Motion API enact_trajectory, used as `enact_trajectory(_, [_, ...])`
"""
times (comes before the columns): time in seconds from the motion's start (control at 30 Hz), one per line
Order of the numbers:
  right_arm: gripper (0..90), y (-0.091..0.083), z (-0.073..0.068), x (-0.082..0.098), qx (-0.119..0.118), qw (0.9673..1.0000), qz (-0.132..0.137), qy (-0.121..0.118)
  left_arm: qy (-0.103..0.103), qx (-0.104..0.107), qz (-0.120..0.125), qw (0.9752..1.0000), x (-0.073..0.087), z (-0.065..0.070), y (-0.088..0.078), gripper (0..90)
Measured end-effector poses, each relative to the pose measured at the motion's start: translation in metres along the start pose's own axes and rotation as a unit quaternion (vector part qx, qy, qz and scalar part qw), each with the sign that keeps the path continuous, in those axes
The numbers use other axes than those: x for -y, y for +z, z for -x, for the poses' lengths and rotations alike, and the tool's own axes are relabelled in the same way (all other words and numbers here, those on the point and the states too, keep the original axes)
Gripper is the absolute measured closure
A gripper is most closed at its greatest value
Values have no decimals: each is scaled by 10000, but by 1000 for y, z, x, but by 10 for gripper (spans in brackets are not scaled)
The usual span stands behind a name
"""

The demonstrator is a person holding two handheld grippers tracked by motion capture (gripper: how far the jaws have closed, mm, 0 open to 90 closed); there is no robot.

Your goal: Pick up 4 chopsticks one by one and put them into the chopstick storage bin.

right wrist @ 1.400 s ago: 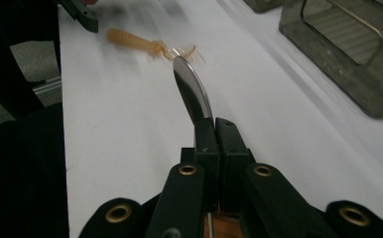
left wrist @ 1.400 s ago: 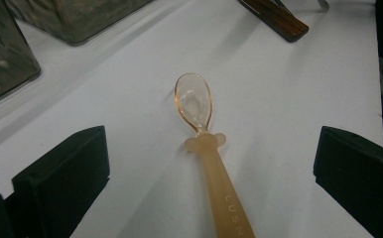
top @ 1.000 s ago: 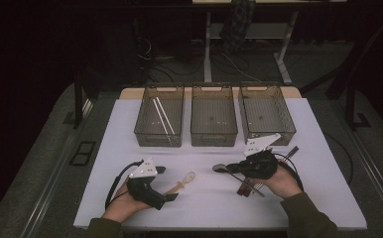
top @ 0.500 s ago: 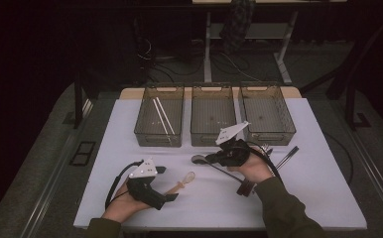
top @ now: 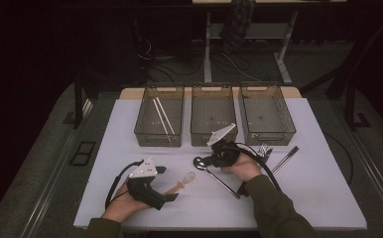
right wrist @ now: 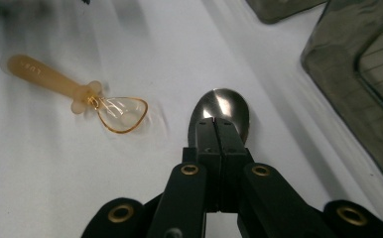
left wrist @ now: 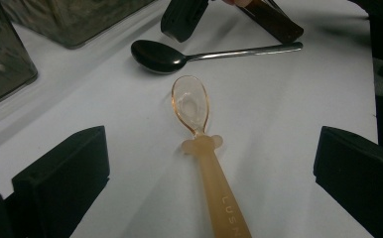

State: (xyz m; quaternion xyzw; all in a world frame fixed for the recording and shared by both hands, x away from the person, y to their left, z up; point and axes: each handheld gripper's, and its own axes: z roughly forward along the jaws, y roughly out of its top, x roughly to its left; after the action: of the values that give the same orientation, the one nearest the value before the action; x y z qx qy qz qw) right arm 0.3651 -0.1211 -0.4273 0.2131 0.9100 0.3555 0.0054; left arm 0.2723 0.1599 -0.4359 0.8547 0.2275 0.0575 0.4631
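We hold the right gripper (top: 203, 160) with its jaws pressed together, tips over the bowl of the metal spoon (right wrist: 222, 110), which lies flat just near of the middle bin (top: 213, 115). Our left gripper (top: 169, 183) stands with jaws wide apart around the amber plastic spoon (left wrist: 204, 153), not touching it. Bare white table (top: 303, 198) lies open on the near right.

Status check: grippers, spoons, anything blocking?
Right gripper shut on metal spoon near its bowl. Left gripper open, orange plastic spoon lying between its fingers, untouched. Table ahead of both spoons bare up to the three bins.
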Motion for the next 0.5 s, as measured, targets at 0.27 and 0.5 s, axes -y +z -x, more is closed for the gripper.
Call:
enact_trajectory(0.27, [804, -29, 2, 14, 54, 9985, 456, 306, -5, -8, 1, 10000, 0, 0, 0, 0])
enact_trajectory(0.5, [629, -57, 6, 38, 420, 9954, 660, 555, -9, -29, -42, 10000, 0, -1, 0, 0])
